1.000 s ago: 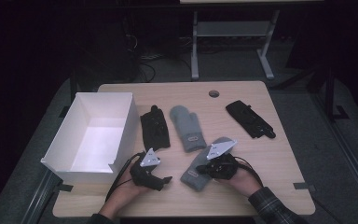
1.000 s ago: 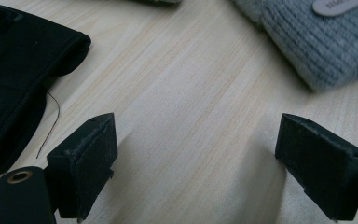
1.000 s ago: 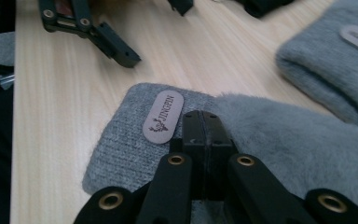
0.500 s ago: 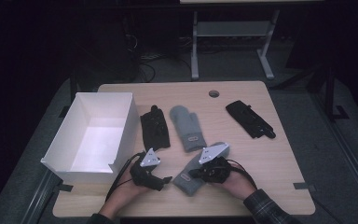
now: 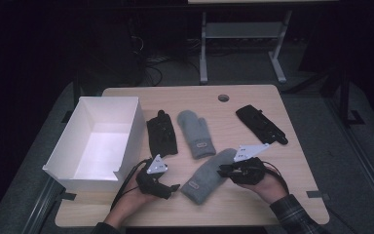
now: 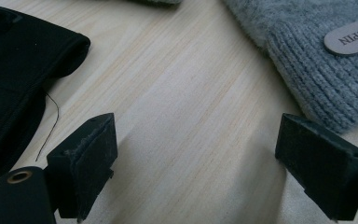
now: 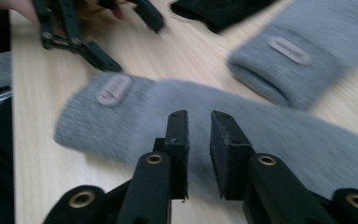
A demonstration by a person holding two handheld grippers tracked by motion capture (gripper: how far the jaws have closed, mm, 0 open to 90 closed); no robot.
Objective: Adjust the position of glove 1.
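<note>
Right gripper [image 5: 226, 170], jaws nearly closed, sits over the near grey mitten [image 5: 208, 175], lying diagonally near-left to far-right; left gripper [image 5: 168, 187] gapes wide beside its cuff.

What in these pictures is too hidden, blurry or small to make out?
- Whether the right gripper pinches the near grey mitten: right gripper view, blurred; jaws nearly closed.
- The label text: left gripper view, cut off by the right edge.
- The white box's near inside wall: high view, hidden by its own rim.
- The black gloves' details: high view, too dark.
</note>
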